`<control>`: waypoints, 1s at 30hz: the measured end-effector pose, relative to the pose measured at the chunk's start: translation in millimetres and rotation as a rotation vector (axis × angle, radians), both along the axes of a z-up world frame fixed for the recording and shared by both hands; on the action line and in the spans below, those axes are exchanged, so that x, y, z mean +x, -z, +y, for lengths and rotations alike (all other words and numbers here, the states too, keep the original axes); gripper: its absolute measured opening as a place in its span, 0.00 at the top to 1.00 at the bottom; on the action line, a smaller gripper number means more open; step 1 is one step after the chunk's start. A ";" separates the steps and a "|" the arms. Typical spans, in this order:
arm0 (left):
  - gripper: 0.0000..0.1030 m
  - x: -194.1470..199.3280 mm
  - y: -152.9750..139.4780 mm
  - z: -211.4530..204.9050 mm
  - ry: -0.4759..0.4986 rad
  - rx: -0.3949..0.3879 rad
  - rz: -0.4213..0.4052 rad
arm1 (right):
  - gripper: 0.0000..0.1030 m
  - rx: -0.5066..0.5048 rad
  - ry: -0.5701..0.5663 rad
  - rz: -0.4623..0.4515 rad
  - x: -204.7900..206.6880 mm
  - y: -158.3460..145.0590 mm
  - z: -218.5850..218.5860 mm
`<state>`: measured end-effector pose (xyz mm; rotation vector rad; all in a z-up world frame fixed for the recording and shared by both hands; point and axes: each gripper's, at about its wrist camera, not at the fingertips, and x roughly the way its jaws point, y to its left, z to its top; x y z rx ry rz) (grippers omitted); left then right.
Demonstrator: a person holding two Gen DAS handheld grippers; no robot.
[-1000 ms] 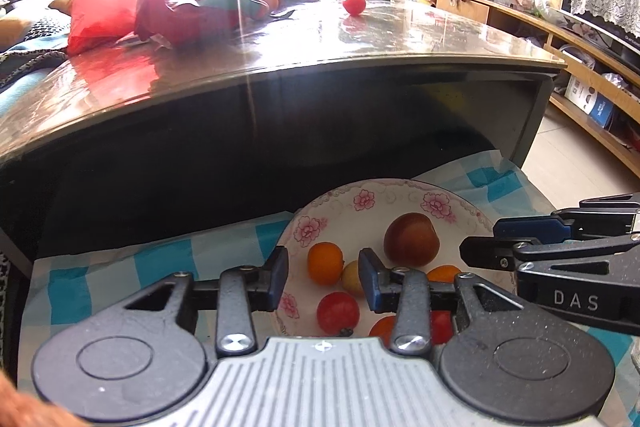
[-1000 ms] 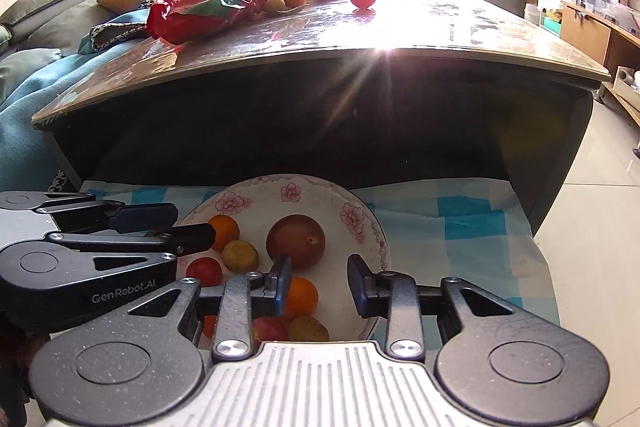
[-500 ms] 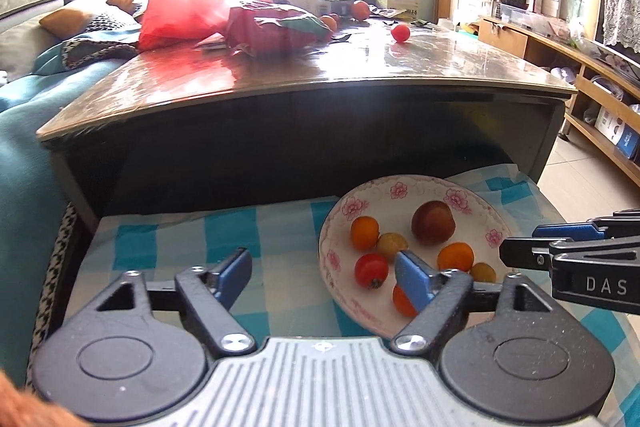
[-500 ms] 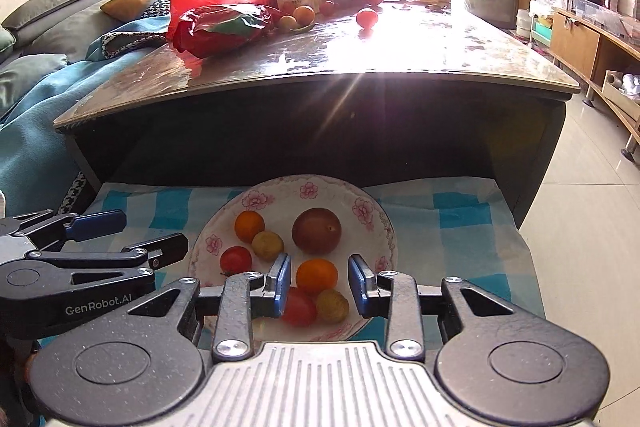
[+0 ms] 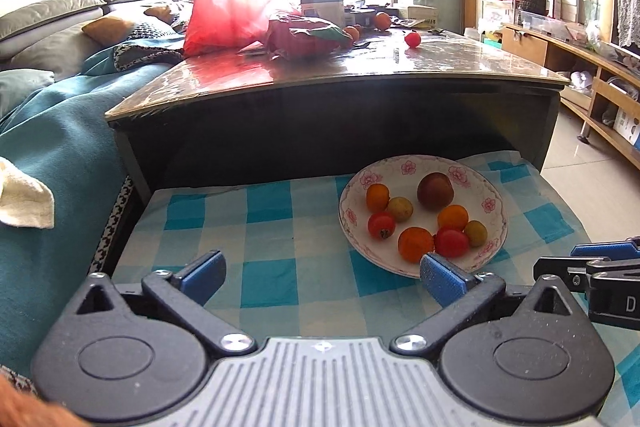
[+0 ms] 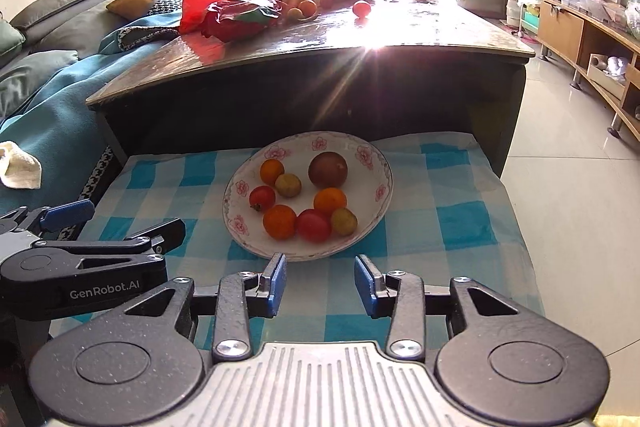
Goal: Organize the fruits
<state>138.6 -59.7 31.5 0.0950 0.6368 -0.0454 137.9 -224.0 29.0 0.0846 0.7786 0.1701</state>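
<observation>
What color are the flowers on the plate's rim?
Pink flowers on a white plate, clearest in the right wrist view.

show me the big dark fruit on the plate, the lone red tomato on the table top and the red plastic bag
big dark fruit (image 6: 327,169), right wrist view, middle of its skin
lone red tomato (image 5: 412,39), left wrist view, its centre
red plastic bag (image 5: 228,13), left wrist view, its broad side

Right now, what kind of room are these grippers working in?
Most likely a home living room: a grey sofa with cushions beside a glossy coffee table, and a low wooden cabinet along the wall. A floral plate of fruit sits on a checked cloth.
</observation>
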 end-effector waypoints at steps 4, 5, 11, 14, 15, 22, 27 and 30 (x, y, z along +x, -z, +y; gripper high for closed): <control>0.00 -16.3 1.6 2.6 0.007 -0.027 0.024 | 0.67 0.027 0.005 0.000 -16.8 -3.0 1.2; 0.00 -19.9 2.2 4.0 0.005 -0.039 0.032 | 0.67 0.031 0.004 0.001 -21.2 -3.1 1.7; 0.00 -42.5 3.8 8.5 -0.001 -0.054 0.056 | 0.67 0.034 0.012 0.015 -42.1 -1.7 4.5; 0.00 -54.6 3.9 8.5 -0.003 -0.046 0.058 | 0.67 0.035 0.014 0.025 -50.8 -0.7 6.3; 0.00 -59.0 3.7 8.5 -0.002 -0.043 0.056 | 0.67 0.033 0.014 0.026 -54.8 -0.1 7.4; 0.00 -78.2 2.6 12.5 -0.009 -0.046 0.075 | 0.66 0.035 0.007 0.026 -77.8 -2.0 13.6; 0.00 -91.2 0.2 14.6 -0.010 -0.043 0.060 | 0.66 0.035 0.004 0.029 -88.1 -1.2 15.8; 0.00 -97.2 -0.4 14.5 -0.004 -0.041 0.058 | 0.66 0.037 0.002 0.030 -92.6 -1.2 17.4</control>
